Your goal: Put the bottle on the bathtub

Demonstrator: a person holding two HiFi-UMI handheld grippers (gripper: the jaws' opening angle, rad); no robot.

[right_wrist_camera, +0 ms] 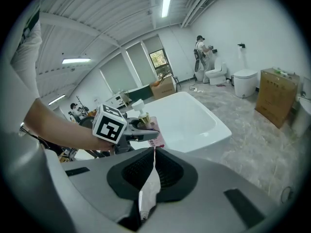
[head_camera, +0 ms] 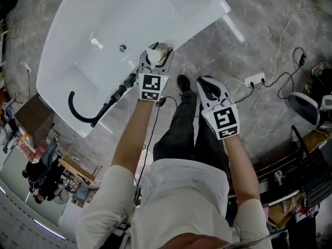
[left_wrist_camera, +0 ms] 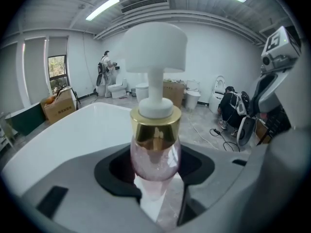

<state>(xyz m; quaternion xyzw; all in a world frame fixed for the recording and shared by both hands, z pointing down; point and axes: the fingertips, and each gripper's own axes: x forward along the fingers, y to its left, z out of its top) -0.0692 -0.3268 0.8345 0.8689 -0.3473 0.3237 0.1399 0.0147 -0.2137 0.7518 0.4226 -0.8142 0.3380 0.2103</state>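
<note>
A pink bottle with a gold collar and a white pump top stands upright between the jaws of my left gripper, which is shut on its body. In the head view the bottle and left gripper are at the near rim of the white bathtub. I cannot tell whether the bottle touches the rim. My right gripper hangs to the right over the stone floor, its jaws closed together with nothing in them. From the right gripper I see the bottle beside the bathtub.
A black hose curls on the tub's left deck, and a drain sits in the basin. My legs and shoes stand between the grippers. A power strip and cables lie on the floor at right. Toilets and boxes stand far back.
</note>
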